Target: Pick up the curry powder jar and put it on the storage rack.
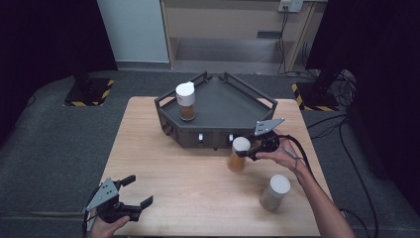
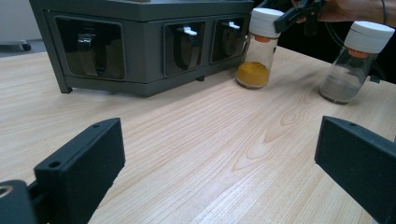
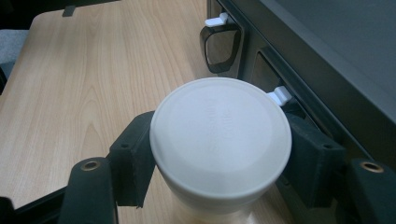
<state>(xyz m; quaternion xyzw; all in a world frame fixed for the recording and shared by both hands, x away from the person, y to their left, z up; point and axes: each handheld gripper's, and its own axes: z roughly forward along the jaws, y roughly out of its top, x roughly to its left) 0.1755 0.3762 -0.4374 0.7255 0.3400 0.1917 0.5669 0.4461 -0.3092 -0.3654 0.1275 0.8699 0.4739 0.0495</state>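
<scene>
Gripping: our right gripper [image 1: 249,150] has its two black jaws clamped on the white cap of the orange spice jar [image 1: 238,154], one pad on each side of the lid, as the right gripper view shows from above.
Jar's place: it stands upright on the table [image 1: 188,193], just in front of the dark rack [image 1: 218,106] (near its row of small front windows).
Why the cap: we judge the lid gives flat, grippy sides, where the glass body below would be slick and round.
Left gripper [image 1: 132,191]: jaws spread wide with nothing between them, resting near the table's front edge, well apart from the work.
Other jars: a grey-filled jar [image 1: 275,192] waits near our right forearm; another spice jar [image 1: 186,101] already stands on the rack's top tray.
Materials: pale wood grain on the table, matte dark metal for the rack, clear glass with smooth white plastic lids.
</scene>
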